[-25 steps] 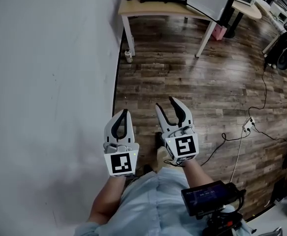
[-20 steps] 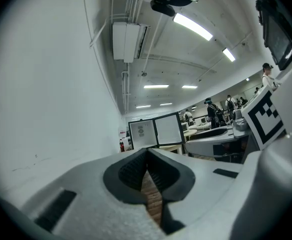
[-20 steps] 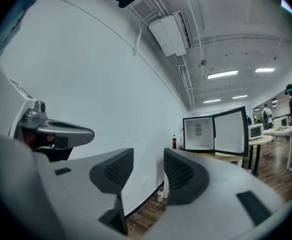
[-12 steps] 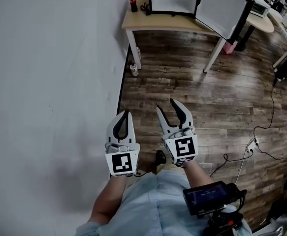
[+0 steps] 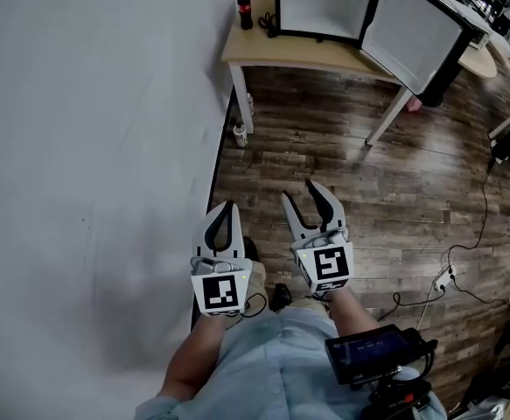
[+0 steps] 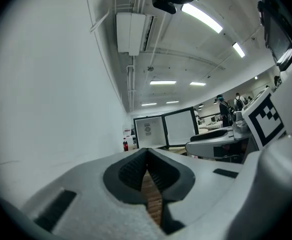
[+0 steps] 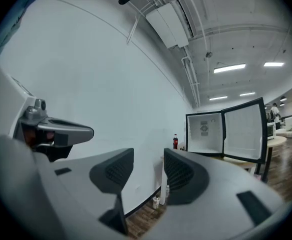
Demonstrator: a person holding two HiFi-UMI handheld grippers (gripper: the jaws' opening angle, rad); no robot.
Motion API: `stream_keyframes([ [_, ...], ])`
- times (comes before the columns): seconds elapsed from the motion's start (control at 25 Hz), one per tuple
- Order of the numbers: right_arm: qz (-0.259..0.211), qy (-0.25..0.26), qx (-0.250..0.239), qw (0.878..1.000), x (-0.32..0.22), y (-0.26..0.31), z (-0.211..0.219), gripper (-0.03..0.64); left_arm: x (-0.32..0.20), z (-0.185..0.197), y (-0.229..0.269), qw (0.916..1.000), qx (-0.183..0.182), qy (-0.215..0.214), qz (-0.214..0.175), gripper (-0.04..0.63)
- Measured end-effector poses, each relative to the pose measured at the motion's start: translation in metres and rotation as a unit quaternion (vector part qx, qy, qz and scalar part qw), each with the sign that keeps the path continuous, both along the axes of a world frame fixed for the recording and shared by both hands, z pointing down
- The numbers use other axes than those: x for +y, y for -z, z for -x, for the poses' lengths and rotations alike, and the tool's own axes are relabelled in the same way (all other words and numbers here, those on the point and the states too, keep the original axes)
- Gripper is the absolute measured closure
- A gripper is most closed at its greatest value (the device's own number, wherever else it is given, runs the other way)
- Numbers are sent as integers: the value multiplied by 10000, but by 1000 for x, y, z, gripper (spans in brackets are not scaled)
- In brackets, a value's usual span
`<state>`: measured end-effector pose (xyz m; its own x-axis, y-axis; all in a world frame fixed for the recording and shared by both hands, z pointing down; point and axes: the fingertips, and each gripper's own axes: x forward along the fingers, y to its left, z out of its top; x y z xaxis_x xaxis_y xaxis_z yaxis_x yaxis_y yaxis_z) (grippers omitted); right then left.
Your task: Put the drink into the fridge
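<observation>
Both grippers were held level out front, neither carrying anything. Your left gripper had its jaws pressed together on nothing. Your right gripper stood partly spread and empty, probably the hand readied for the pick.

The drink, a dark bottle with a red label, stood upright on the table, at the corner by the wall, just beside the fridge. The fridge door hung wide open and the cavity looked bare, so the way in was prepared.

You were well apart from the table, with no grasp begun.
</observation>
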<state>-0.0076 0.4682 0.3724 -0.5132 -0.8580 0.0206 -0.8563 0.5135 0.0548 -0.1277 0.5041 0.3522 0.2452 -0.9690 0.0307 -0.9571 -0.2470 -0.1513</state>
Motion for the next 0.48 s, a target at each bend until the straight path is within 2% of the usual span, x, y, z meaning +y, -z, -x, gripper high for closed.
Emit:
stream_keyframes([
  [0.24, 114, -50, 160, 9998, -76, -18, 30, 422, -82, 30, -18, 9999, 105, -85, 22, 588],
  [0.48, 77, -196, 172, 9996, -167, -18, 64, 423, -183, 61, -13, 9995, 144, -274, -36, 587],
])
